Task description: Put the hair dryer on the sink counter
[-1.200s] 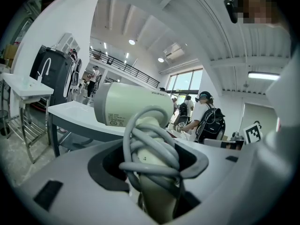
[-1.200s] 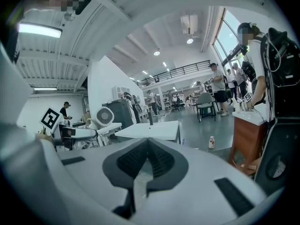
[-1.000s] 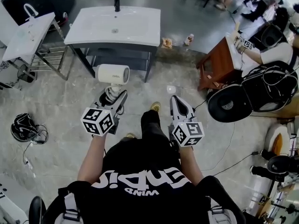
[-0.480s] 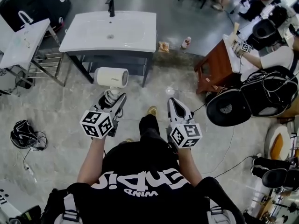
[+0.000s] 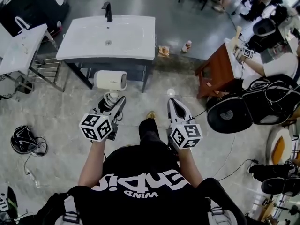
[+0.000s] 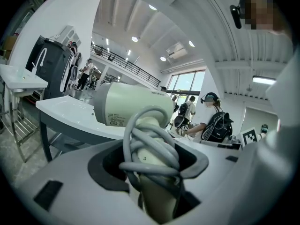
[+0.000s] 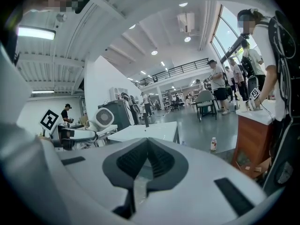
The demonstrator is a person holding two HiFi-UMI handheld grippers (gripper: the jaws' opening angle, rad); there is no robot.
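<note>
The white hair dryer point(image 5: 110, 80) is held upright, its grey cord wound round the handle, with my left gripper point(image 5: 112, 103) shut on that handle. In the left gripper view the hair dryer point(image 6: 131, 107) fills the middle and the left gripper point(image 6: 150, 170) clasps the corded handle; the barrel points left. Ahead stands the white sink counter point(image 5: 136, 36) with a black faucet point(image 5: 108, 11), and its edge point(image 6: 70, 114) lies just beyond the dryer. My right gripper point(image 5: 172, 103) is shut with nothing in it, and the right gripper point(image 7: 145, 161) faces the sink counter point(image 7: 150, 131).
A second white sink point(image 5: 21, 43) on a metal rack stands at the left. A brown wooden table point(image 5: 218, 69) and black bags point(image 5: 229, 111) are at the right. A small bottle point(image 5: 188, 46) stands on the floor. Cables and a black headset point(image 5: 23, 139) lie at the left.
Both grippers have moved forward toward the sink counter, and the dryer now sits closer to its front edge. The grip on the handle has not changed.
</note>
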